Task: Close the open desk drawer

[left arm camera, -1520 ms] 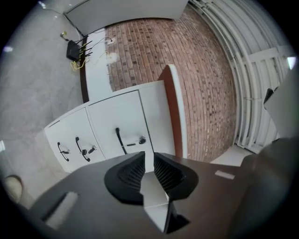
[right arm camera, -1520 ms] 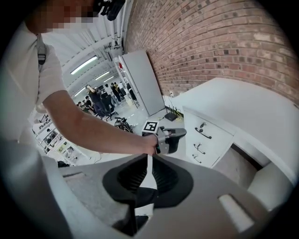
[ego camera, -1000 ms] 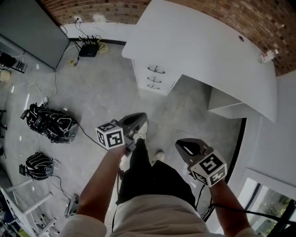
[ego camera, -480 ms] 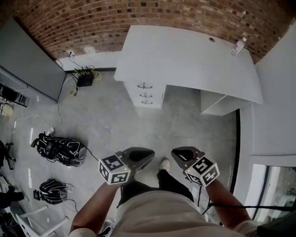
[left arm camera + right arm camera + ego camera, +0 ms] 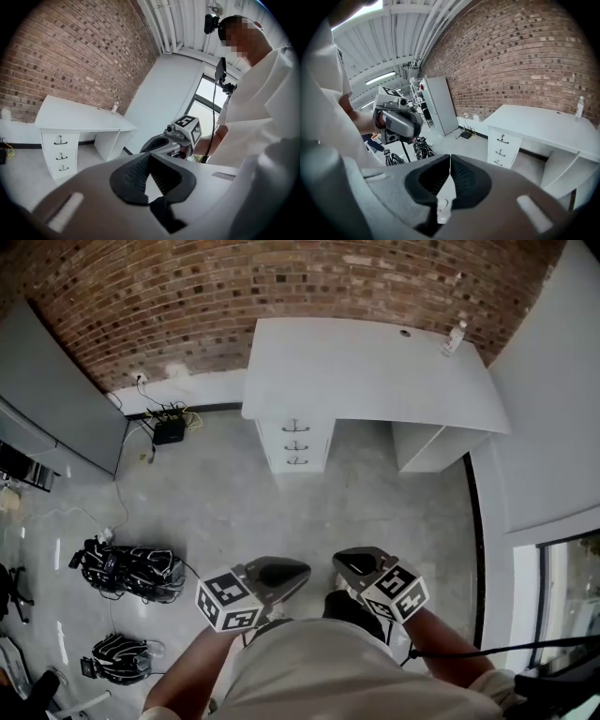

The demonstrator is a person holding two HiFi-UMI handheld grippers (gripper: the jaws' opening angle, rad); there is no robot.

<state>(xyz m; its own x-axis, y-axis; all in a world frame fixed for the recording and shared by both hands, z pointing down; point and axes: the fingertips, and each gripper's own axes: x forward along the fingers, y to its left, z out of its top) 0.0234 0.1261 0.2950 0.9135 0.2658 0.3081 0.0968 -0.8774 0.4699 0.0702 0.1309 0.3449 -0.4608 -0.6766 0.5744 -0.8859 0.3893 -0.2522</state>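
A white desk (image 5: 366, 362) stands against the brick wall, well ahead of me. Its drawer unit (image 5: 295, 444) has three fronts with dark handles, and all three look flush from this distance. My left gripper (image 5: 298, 570) and right gripper (image 5: 343, 562) hang close to my body, tips towards each other, far from the desk. Both are shut with nothing between the jaws. The left gripper view shows its own shut jaws, the drawer unit (image 5: 60, 152) at the left and the right gripper (image 5: 161, 143) beyond. The right gripper view shows the drawer unit (image 5: 501, 149) and the left gripper (image 5: 401, 124).
A small bottle (image 5: 456, 337) stands on the desk's far right corner. A black box with cables (image 5: 169, 430) lies by the wall left of the desk. Two black bags (image 5: 131, 570) (image 5: 117, 657) lie on the floor at the left. A grey cabinet (image 5: 47, 418) lines the left side.
The desk now sits farther off and more centred in the head view. Both grippers have dropped lower in that view and drawn closer to my body, still shut.
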